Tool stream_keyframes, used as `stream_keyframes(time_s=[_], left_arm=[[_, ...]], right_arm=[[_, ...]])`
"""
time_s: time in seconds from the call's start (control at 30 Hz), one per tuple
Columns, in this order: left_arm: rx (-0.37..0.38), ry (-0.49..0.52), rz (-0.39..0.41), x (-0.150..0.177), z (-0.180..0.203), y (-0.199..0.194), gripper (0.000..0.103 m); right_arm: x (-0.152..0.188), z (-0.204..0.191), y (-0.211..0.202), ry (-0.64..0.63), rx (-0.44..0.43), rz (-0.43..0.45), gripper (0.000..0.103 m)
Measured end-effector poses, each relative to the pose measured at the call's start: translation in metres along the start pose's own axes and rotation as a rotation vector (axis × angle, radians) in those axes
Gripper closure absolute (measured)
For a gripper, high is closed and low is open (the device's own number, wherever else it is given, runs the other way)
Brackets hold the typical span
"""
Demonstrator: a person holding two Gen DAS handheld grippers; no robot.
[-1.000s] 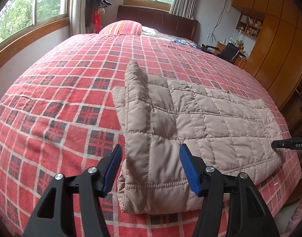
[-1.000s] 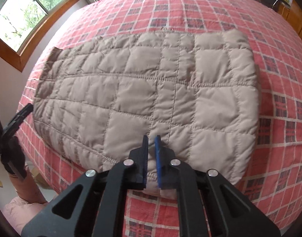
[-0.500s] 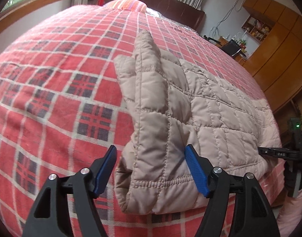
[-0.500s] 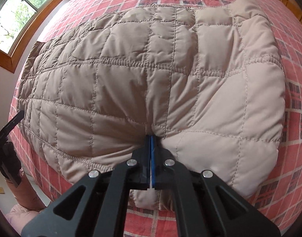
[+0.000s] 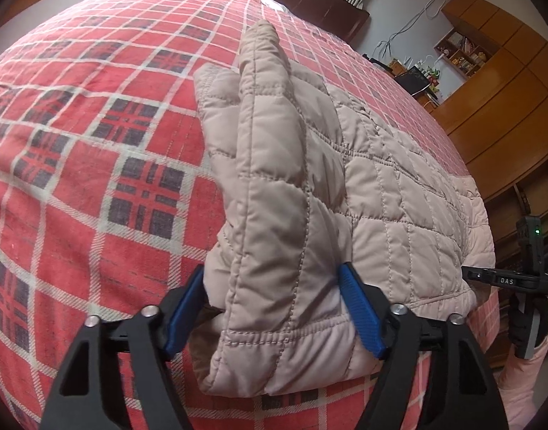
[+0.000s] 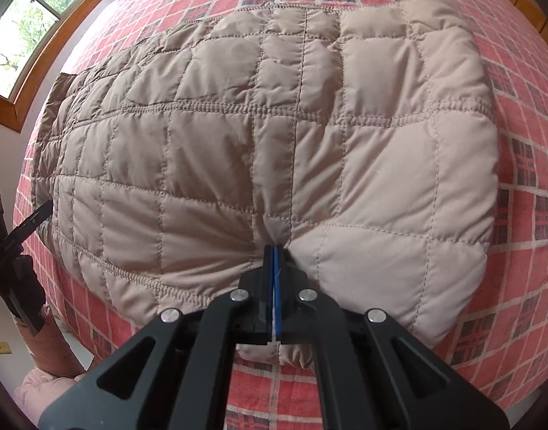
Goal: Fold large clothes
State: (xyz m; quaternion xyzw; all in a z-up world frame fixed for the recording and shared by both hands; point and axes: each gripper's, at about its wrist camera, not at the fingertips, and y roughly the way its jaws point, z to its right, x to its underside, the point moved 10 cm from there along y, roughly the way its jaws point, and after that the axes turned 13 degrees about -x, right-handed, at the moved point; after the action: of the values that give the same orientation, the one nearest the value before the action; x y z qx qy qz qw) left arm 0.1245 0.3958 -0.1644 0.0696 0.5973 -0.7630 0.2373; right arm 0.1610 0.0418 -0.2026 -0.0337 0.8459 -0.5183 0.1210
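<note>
**A:** A beige quilted jacket [image 6: 274, 136] lies along the near edge of a bed under a red plaid bedspread [image 5: 76, 165], its long axis running with that edge; which tool has it?

**B:** The right gripper [image 6: 274, 268]; its jaws are pressed together on a pinch of the jacket's near hem, the padding puckering into them; from this wrist the garment spreads straight ahead and away to the left.

**A:** And the left gripper [image 5: 274, 308]?

**B:** Spread wide, one blue pad [image 5: 360, 308] on each side of the thick folded end at the jacket's other extreme; the pads sit just beside or perhaps touching the padding, but nothing is clamped; that end lies directly between them and ahead, a raised fold [image 5: 259, 82] standing up along the line of view.

**A:** So each hand works its own end?

**B:** Yes; the two tools face the bed from its near edge, well apart along the garment's length; the right one shows small at the far right of the left wrist view.

**A:** What does the next move hinge on?

**B:** Likely on the left jaws closing on that end; with both ends held, a fold across the long axis looks possible.
</note>
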Motion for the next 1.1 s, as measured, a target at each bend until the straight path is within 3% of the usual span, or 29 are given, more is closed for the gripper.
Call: stream_keyframes(time_s=[0.07,0.17,0.27,0.53,0.73,1.1], left_arm=[[0.018,0.007,-0.003,0.001,0.006,0.000,0.056],[0.012,0.018,0.018,0.002,0.012,-0.005,0.071],[0.016,0.008,0.037,-0.001,0.017,-0.016,0.078],[0.058,0.050,0.139,-0.017,0.052,-0.066,0.081],[0.067,0.172,0.203,-0.027,0.108,-0.091,0.081],[0.040,0.366,0.145,-0.012,0.189,-0.049,0.079]], right_arm=[[0.000,0.002,0.003,0.013,-0.014,0.002,0.103],[0.001,0.005,0.002,0.021,-0.024,0.005,0.103],[0.004,0.007,0.000,0.018,-0.023,0.009,0.103],[0.002,0.002,0.002,0.028,-0.024,0.007,0.103],[0.002,-0.001,0.003,0.031,-0.029,0.010,0.103],[0.003,0.001,0.000,0.036,-0.051,0.014,0.103]])
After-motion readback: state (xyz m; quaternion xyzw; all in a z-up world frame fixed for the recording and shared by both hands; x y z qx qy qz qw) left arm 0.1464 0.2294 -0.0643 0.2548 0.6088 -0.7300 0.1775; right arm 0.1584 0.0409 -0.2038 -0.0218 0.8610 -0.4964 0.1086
